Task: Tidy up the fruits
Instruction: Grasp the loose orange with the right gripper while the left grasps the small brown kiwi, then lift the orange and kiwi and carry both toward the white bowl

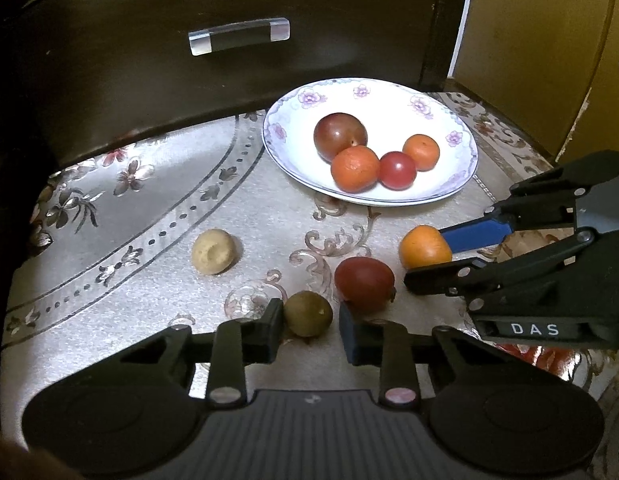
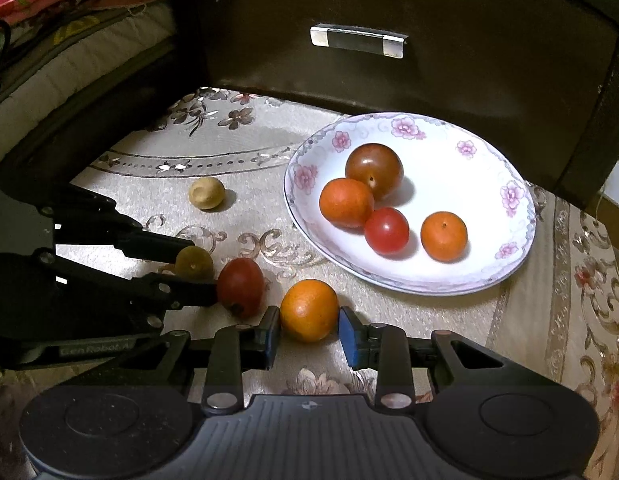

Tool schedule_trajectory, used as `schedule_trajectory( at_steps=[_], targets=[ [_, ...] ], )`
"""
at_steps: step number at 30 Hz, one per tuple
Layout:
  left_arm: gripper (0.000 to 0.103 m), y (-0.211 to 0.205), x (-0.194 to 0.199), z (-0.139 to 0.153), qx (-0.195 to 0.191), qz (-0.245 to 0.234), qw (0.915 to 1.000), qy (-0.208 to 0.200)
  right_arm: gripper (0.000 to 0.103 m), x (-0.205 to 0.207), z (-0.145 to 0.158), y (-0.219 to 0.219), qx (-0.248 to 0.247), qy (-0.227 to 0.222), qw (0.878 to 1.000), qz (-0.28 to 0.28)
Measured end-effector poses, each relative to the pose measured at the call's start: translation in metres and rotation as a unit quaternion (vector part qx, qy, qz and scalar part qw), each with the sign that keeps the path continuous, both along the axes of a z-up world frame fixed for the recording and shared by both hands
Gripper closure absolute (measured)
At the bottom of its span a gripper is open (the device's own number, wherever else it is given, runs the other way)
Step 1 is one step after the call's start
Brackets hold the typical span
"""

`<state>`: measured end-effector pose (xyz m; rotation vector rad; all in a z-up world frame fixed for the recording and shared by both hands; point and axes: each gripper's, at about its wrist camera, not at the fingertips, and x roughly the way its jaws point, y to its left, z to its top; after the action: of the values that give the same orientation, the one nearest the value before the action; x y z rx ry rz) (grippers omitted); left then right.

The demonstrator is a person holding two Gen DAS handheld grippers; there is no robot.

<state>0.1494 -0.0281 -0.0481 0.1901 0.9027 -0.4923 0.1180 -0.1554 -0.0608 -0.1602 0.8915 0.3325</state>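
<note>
Left hand-held gripper (image 1: 311, 322) clamps the green fruit (image 1: 308, 313); right hand-held gripper (image 2: 309, 330) clamps an orange (image 2: 309, 310).

Warm dim light, glare on the plate (image 1: 461, 184), fisheye-bent dark edges

- The left wrist view is aimed steeply down along its fingers, close above the cloth (image 1: 149, 208).
- The right wrist view is angled alike, from the right.
- The plate (image 1: 461, 136) and drawer front (image 2: 429, 80) are shared.
</note>
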Motion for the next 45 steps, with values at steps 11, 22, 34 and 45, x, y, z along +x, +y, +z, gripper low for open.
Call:
schedule_trajectory(
  at_steps=[11, 22, 34, 45],
  targets=[
    [0.066, -0.003, 0.001, -0.002, 0.009, -0.007, 0.9999, -0.009, 0.074, -0.003, 0.000, -0.004, 0.005, 0.007, 1.000, -0.001],
    [0.065, -0.003, 0.000, -0.003, 0.005, -0.002, 0.9999, -0.013, 0.073, -0.003, -0.001, -0.001, 0.002, 0.001, 1.000, -0.003],
    [0.071, -0.008, -0.013, 0.007, 0.001, -0.028, 0.9996, -0.001, 0.075, -0.007, 0.004, -0.001, 0.000, 0.008, 1.000, 0.005],
    [0.070, -0.011, -0.019, 0.002, 0.012, -0.049, 0.9987, 0.005, 0.074, -0.009, 0.002, 0.003, -0.003, 0.020, 0.999, 0.027]
  ],
)
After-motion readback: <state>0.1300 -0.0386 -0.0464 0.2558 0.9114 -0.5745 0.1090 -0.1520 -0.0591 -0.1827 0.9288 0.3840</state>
